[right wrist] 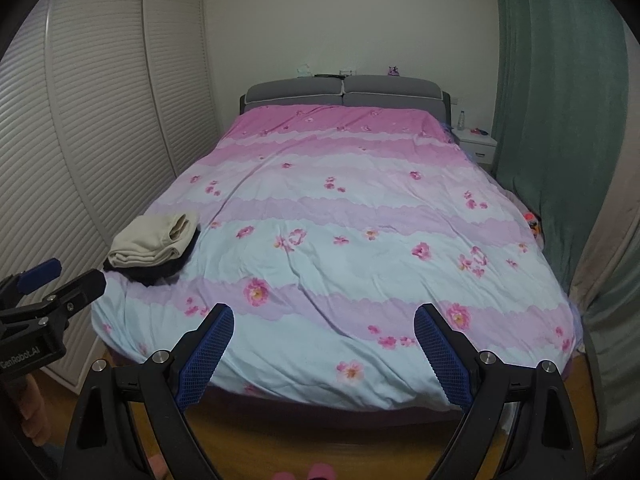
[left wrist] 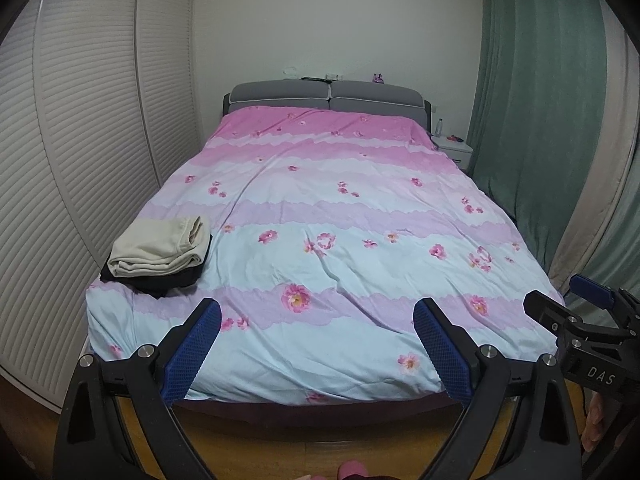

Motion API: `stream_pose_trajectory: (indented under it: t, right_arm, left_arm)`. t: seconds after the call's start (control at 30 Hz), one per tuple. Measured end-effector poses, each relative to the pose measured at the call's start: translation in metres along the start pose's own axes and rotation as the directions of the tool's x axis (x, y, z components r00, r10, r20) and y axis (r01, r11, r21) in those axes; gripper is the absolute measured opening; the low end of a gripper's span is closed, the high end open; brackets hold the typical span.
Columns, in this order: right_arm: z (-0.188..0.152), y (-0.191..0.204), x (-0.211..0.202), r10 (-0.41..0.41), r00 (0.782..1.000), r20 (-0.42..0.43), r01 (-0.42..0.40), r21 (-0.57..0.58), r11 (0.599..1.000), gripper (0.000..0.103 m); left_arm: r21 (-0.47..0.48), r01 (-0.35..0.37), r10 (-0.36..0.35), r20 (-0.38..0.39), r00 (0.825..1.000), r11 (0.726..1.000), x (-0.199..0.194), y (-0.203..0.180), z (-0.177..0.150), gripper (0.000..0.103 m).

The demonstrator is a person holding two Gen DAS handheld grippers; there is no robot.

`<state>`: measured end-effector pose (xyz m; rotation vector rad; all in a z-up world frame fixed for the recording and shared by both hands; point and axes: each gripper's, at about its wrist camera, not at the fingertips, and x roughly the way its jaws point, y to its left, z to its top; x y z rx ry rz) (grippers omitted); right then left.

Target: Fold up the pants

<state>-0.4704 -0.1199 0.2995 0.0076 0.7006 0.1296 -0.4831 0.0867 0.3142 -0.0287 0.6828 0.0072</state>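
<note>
Beneath the folded cream pants (left wrist: 160, 249), a dark garment (left wrist: 160, 282) shows only its edges; I cannot tell what it is. The stack lies at the near left corner of the floral bedspread (left wrist: 340, 216), well apart from both tools. Small items on the headboard (left wrist: 328, 96) and nightstand (left wrist: 454, 148) are too small for me to identify. My left gripper (left wrist: 316, 316) and right gripper (right wrist: 324, 320) both hang level past the foot of the bed, jaws spread wide, holding nothing.
</note>
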Motion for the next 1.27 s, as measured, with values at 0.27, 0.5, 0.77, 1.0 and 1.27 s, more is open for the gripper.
stream_pose_trajectory:
  t: [0.27, 0.5, 0.77, 1.0, 1.27]
  right_arm:
    - [-0.002, 0.000, -0.006, -0.011, 1.000, 0.007, 0.011, -0.006, 1.000, 0.092]
    - [-0.006, 0.006, -0.016, -0.033, 0.999, 0.019, 0.033, -0.011, 0.999, 0.092]
    - [-0.005, 0.007, -0.022, -0.043, 0.999, 0.030, 0.044, -0.013, 0.999, 0.092]
    - [0.000, 0.005, -0.022, -0.056, 0.998, 0.042, 0.057, -0.017, 0.998, 0.092]
    - [0.003, 0.006, -0.021, -0.054, 0.997, 0.048, 0.055, -0.020, 0.998, 0.092]
  left_arm:
    - [-0.001, 0.012, -0.012, 0.002, 1.000, 1.000, -0.007, 0.000, -0.005, 0.098]
    - [-0.002, 0.021, -0.021, 0.000, 1.000, 1.000, -0.007, 0.000, -0.006, 0.098]
    - [0.016, 0.040, -0.040, 0.009, 0.999, 0.999, -0.011, -0.005, -0.006, 0.098]
    - [0.017, 0.054, -0.054, 0.002, 0.999, 0.998, -0.007, -0.006, -0.004, 0.098]
    - [0.016, 0.060, -0.060, -0.001, 0.998, 0.998, -0.004, -0.004, -0.001, 0.098]
